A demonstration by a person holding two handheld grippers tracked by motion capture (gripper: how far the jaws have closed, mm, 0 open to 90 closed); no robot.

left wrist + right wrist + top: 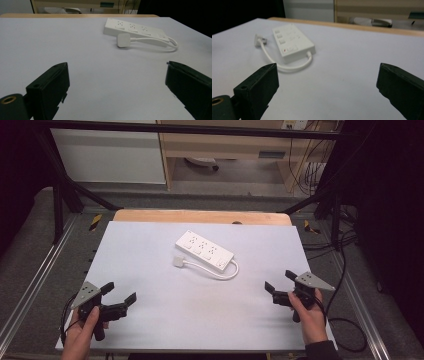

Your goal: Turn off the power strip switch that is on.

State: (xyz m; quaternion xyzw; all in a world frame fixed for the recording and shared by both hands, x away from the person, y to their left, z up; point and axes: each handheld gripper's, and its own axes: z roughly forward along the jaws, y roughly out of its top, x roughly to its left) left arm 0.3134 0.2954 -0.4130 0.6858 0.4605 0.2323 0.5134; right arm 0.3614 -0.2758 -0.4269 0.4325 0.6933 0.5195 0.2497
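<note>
A white power strip (204, 249) (136, 31) (292, 43) lies flat near the middle of the white table top (165, 310), slightly toward the back. Its short white cable (220, 273) loops around the front to a white plug (179, 261) (123, 40) (258, 39) resting on the table beside the strip. My left gripper (119, 292) (116, 82) is held low over the front left of the table, open and empty. My right gripper (280, 281) (328, 82) hovers at the front right, also open and empty. Both are well short of the strip.
A wooden strip (200, 216) runs along the table's far edge. Black frame bars (65, 185) rise at both back corners. Black cables (345, 270) trail off the right side, and a cabinet (225, 145) stands behind.
</note>
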